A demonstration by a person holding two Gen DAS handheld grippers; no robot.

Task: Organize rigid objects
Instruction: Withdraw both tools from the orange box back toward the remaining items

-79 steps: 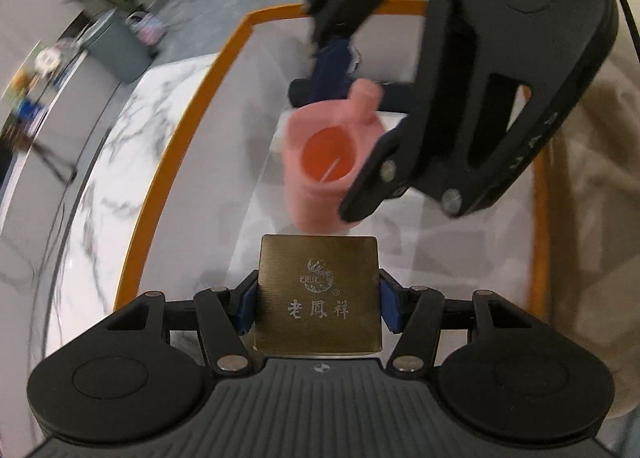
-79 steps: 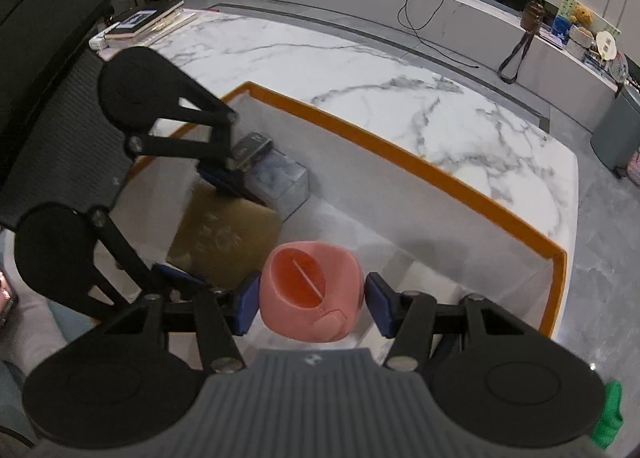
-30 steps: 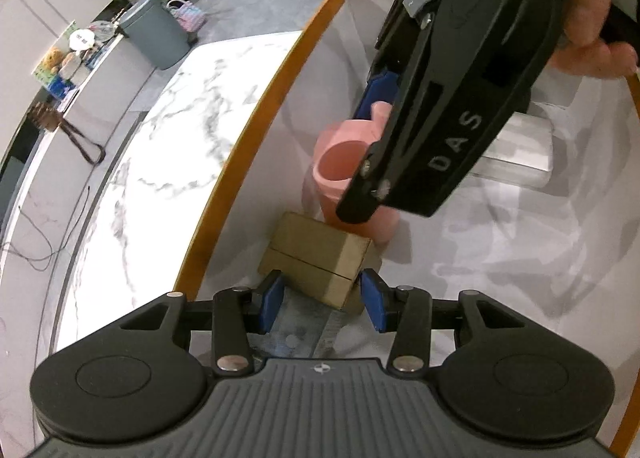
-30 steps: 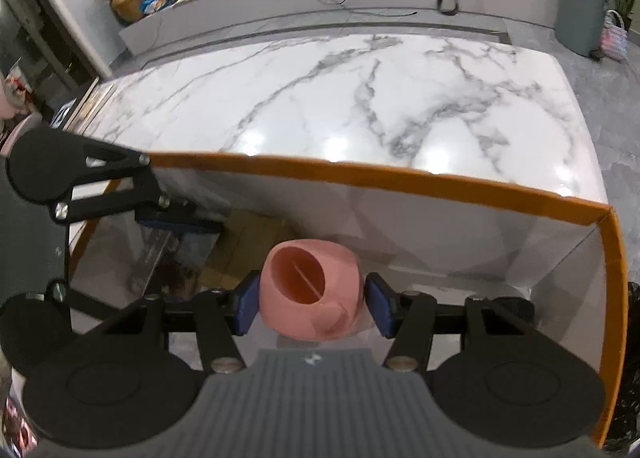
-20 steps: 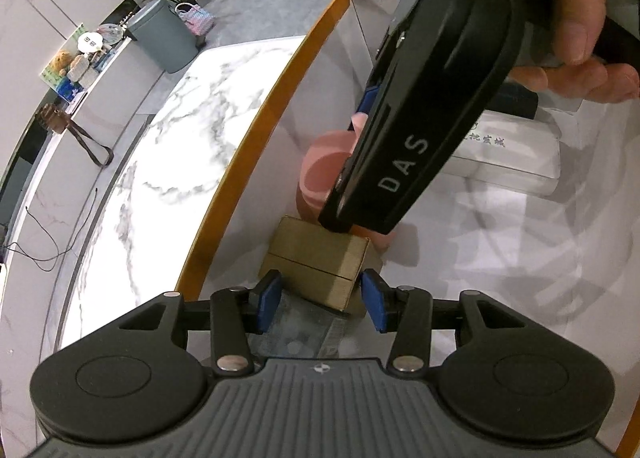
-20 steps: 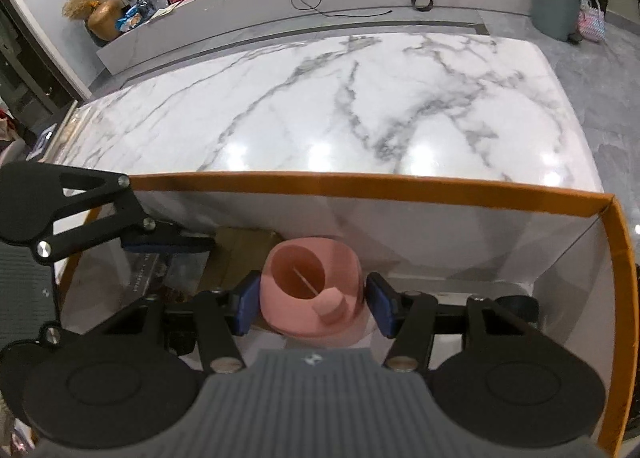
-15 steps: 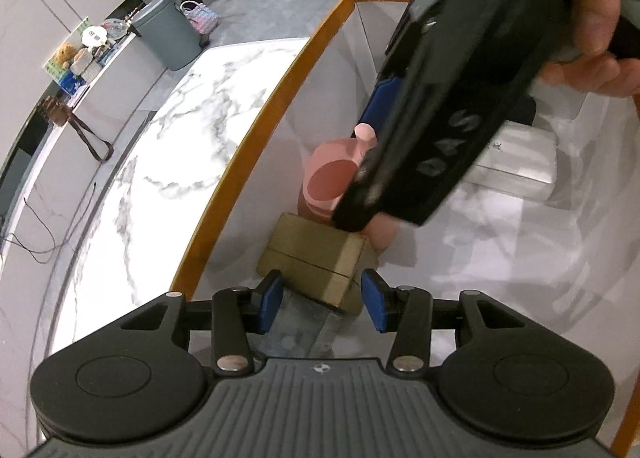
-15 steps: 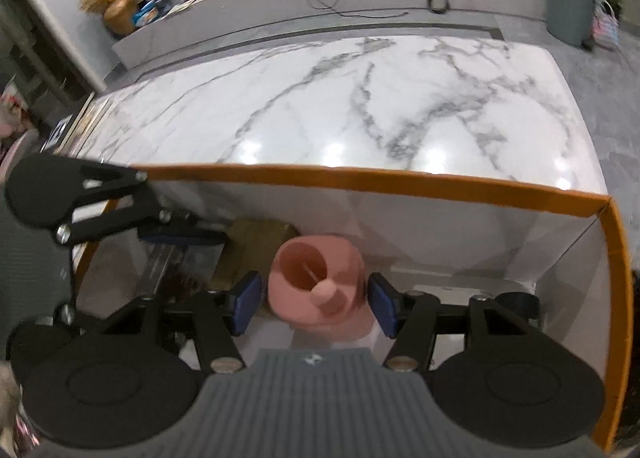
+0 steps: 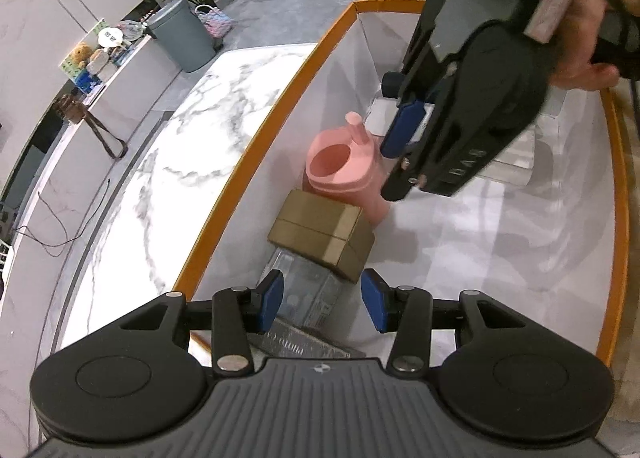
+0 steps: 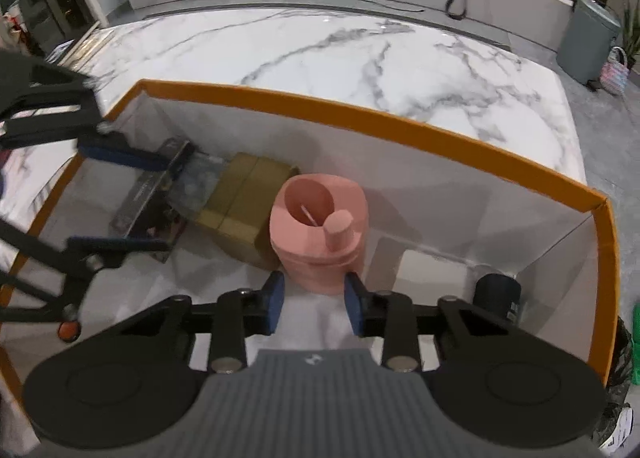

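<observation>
Marble table (image 10: 320,54) carries the orange-rimmed box (image 10: 360,118), where the right claw (image 10: 314,304), closing empty just short of the pink cup (image 10: 318,226), could tip it onto the gold box (image 10: 240,198); the left claw (image 9: 322,300) hangs half-open, empty.

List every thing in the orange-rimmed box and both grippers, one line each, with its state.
pink cup: upright, open top, set against the far wall, released.
gold box: closed, lying beside the pink cup.
clear case: lying flat next to the gold box.
white box: lying flat.
orange-rimmed box: open-topped.
left gripper: open, empty.
right gripper: empty, fingers closing just short of the pink cup.
</observation>
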